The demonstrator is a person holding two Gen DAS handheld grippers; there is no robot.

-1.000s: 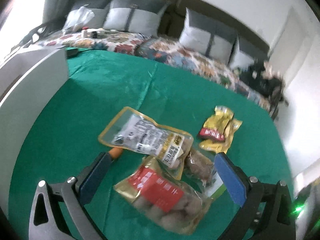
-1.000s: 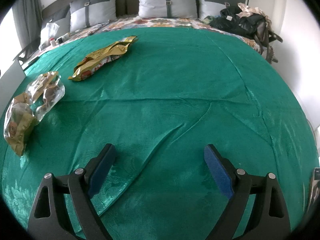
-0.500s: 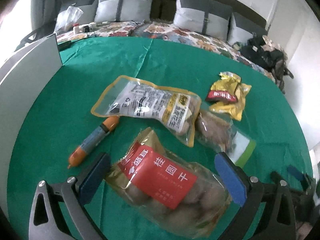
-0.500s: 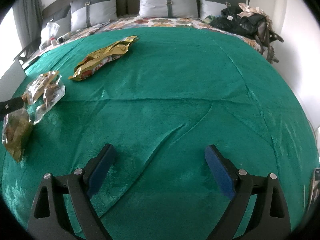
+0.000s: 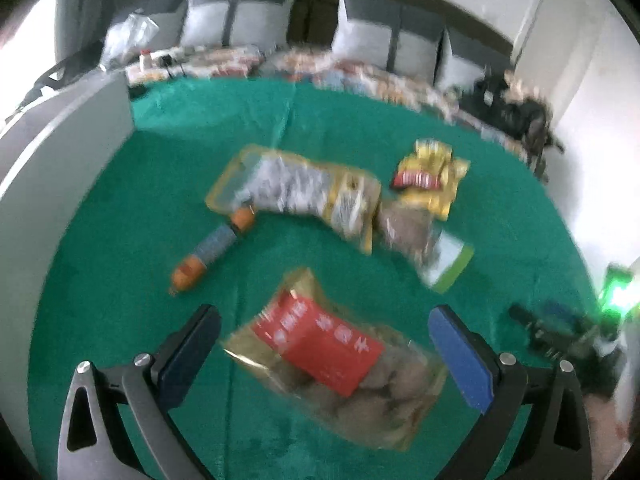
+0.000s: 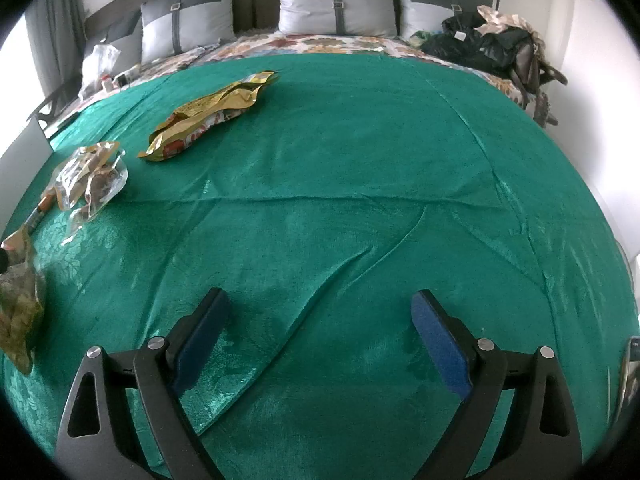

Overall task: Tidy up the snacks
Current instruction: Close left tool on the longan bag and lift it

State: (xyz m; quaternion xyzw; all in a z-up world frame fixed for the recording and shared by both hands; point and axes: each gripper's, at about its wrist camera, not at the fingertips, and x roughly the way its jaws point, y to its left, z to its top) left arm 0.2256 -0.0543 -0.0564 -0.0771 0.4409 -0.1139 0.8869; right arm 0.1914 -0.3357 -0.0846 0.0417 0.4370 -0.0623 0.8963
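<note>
Between the spread blue pads of the left gripper [image 5: 324, 344] lies a clear plastic pouch with a red label [image 5: 332, 356], flat on the green cloth [image 5: 120, 240] — its long axis runs slantwise across the gap, so this hand is far nearer. Beyond the pouch lie an orange sausage stick [image 5: 212, 248], then a yellow-edged packet [image 5: 300, 192]. The right gripper [image 6: 320, 332] — empty, splayed — hangs over bare cloth.

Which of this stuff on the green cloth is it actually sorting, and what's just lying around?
For the job: red-label bag, clear printed pouch, yellow packet, brown snack bag, sausage stick.

Lying about: pillows, dark clothes pile, white box.
</note>
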